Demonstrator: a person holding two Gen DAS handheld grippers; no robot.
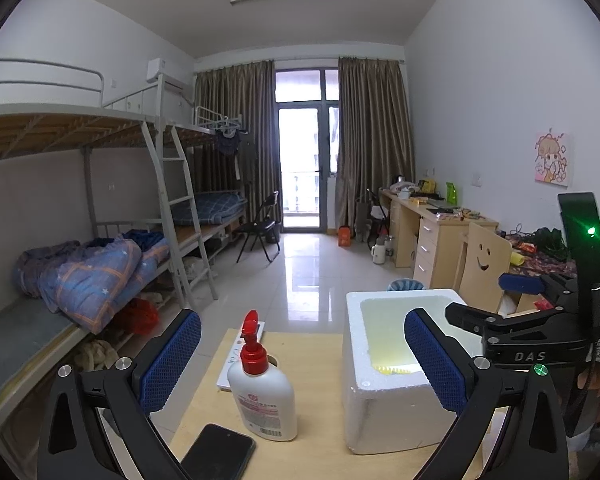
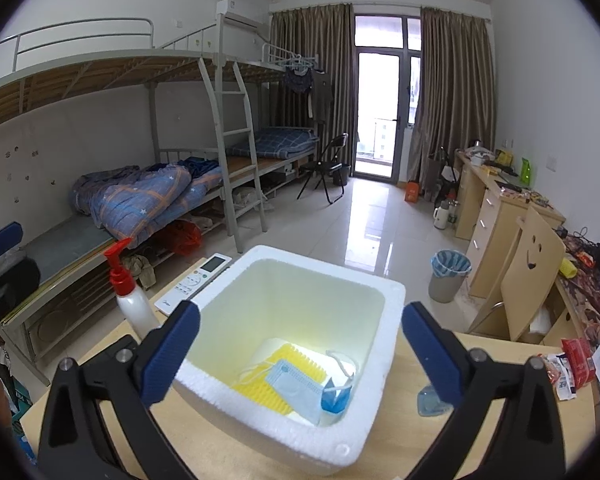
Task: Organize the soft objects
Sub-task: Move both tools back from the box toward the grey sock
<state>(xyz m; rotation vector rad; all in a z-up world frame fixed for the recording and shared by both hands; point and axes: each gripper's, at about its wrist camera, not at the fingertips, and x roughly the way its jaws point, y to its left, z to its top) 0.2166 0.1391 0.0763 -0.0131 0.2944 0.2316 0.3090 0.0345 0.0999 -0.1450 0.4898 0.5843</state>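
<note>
Black angular arms on the left gripper (image 1: 302, 364), silver screws, blue textured pads. The right gripper (image 2: 300, 350) matches; "DAS" lettering, green light.

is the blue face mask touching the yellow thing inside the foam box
Touching. The right wrist view looks down into the foam box, where the blue face mask lies directly on the yellow ridged piece.

Daylit evenly from the bright, overexposed glass balcony door (image 1: 306, 168) between brown curtains (image 2: 454, 92), mirrored as glare on the glossy pale floor tiles (image 2: 364, 236). Soft shadows only. Strong fisheye bending, black corner vignetting. Sharp focus; green lens flare at a green indicator light (image 1: 591, 231).
</note>
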